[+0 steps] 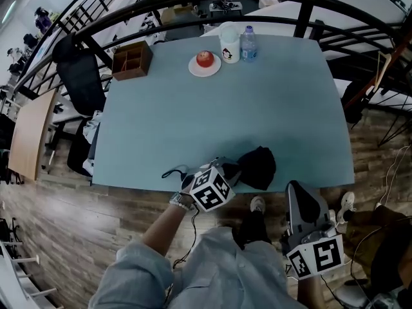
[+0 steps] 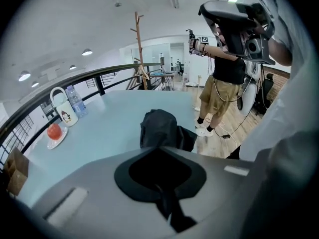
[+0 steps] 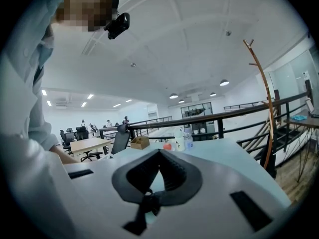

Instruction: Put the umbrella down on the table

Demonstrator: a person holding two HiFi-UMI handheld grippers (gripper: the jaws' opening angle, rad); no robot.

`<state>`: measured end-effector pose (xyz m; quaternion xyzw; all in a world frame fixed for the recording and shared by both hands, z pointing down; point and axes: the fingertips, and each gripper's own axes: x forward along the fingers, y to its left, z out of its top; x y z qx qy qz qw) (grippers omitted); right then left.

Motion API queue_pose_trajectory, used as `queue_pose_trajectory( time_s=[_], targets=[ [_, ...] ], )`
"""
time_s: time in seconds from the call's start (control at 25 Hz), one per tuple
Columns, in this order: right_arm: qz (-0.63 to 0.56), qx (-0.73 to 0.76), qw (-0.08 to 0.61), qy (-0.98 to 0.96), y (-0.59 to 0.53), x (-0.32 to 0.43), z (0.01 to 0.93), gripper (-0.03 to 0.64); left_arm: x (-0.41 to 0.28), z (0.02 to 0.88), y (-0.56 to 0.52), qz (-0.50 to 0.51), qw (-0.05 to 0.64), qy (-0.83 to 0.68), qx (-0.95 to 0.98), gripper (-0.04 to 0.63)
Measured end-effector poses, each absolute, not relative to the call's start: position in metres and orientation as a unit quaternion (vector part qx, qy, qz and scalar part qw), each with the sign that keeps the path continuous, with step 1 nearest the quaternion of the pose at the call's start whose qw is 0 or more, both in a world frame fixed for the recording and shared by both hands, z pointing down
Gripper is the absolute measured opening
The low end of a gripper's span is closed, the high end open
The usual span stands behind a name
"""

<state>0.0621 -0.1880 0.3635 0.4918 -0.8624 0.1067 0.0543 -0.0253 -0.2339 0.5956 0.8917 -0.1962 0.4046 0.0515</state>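
Note:
The black folded umbrella lies on the pale blue table close to its near edge. In the left gripper view the umbrella rests on the tabletop just beyond the jaws, apart from them. My left gripper hovers at the table's near edge right beside the umbrella's left end, tilted down. Its jaws look shut with nothing between them. A thin dark loop lies on the edge to its left. My right gripper hangs off the table at the lower right, shut and empty.
At the far side stand a wooden box, a plate with a red apple, a white mug and a water bottle. A black railing curves behind. A black chair sits left. Another person stands beyond the table's corner.

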Motion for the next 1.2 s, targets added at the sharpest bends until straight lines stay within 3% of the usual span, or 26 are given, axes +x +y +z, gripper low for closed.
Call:
queue_pose_trajectory(
  time_s=[0.56, 1.0, 1.2],
  targets=[
    [0.088, 0.493, 0.054, -0.864, -0.190, 0.052, 0.353, -0.008, -0.035, 0.549, -0.239, 0.318, 0.076, -0.262, 0.908, 0.005],
    [0.060, 0.490, 0.044, -0.869, -0.192, 0.043, 0.336, -0.008, -0.050, 0.460, -0.240, 0.197, 0.100, -0.328, 0.919, 0.005],
    [0.053, 0.483, 0.036, -0.873, -0.194, 0.033, 0.330, -0.008, -0.065, 0.418, -0.235, 0.167, 0.077, -0.351, 0.918, 0.005]
  ],
)
